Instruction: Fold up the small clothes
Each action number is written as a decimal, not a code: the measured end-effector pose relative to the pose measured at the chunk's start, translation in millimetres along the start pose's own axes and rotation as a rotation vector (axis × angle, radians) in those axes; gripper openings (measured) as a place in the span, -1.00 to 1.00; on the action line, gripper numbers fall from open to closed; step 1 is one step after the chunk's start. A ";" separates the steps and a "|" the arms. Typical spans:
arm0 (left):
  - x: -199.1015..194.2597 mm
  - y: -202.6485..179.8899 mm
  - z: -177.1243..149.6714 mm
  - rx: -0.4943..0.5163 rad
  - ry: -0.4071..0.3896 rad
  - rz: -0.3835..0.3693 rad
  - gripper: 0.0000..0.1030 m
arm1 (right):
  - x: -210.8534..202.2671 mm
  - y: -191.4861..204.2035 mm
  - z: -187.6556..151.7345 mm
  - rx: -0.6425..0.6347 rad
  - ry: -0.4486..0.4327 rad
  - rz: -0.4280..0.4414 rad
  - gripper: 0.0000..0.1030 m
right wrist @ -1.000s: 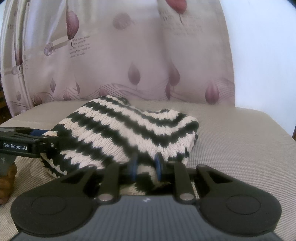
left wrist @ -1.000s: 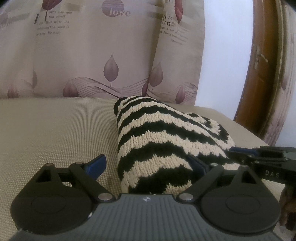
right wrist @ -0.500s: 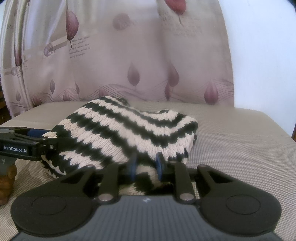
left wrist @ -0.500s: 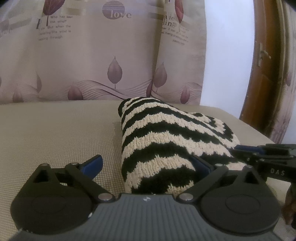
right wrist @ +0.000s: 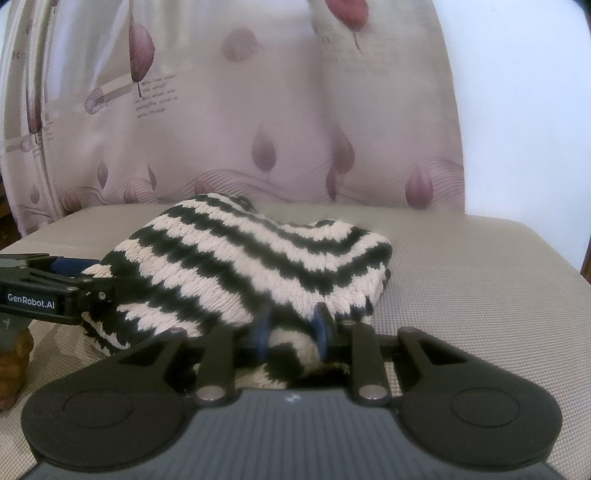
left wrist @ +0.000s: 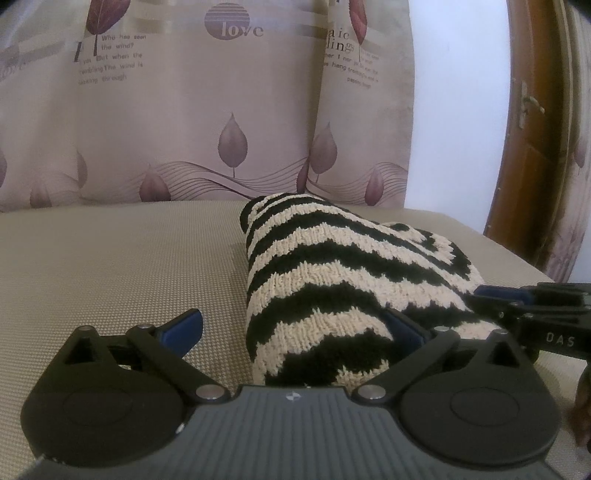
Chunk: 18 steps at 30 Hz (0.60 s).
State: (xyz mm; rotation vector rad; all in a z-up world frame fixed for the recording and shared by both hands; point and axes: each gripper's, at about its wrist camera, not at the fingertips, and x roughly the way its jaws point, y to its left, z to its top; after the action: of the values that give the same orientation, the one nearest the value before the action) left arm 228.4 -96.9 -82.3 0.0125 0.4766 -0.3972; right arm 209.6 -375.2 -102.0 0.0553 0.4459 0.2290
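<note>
Left gripper (left wrist: pixel 295 328) stays wide open, backing off slightly. Right gripper (right wrist: pixel 291 328) still pinches striped knit (right wrist: pixel 258 258) edge w/o change. Fold looks near done.

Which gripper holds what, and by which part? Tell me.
The right gripper pinches the striped knit garment at its near edge. The left gripper is open, straddling the garment's near left corner without clamping it.

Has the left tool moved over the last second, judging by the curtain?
Yes. The left tool has tipped slightly downward or dropped: the curtain's "love" print sits lower in its view than before.
</note>
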 end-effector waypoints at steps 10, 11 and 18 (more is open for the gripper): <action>-0.7 -0.4 -0.1 0.002 -0.001 0.002 1.00 | 0.0 0.1 -0.3 0.003 -0.001 0.000 -0.52; -0.7 -0.5 -0.1 0.002 -0.001 0.002 1.00 | 0.1 0.0 -0.3 0.004 -0.001 0.001 -0.52; -1.1 -0.9 -0.2 0.006 -0.003 0.005 1.00 | -0.2 -0.5 -0.2 0.004 -0.001 0.001 -0.52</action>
State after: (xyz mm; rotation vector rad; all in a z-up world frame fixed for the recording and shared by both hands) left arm 227.1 -97.3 -82.0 0.0189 0.4725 -0.3938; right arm 209.5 -375.6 -102.1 0.0595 0.4449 0.2295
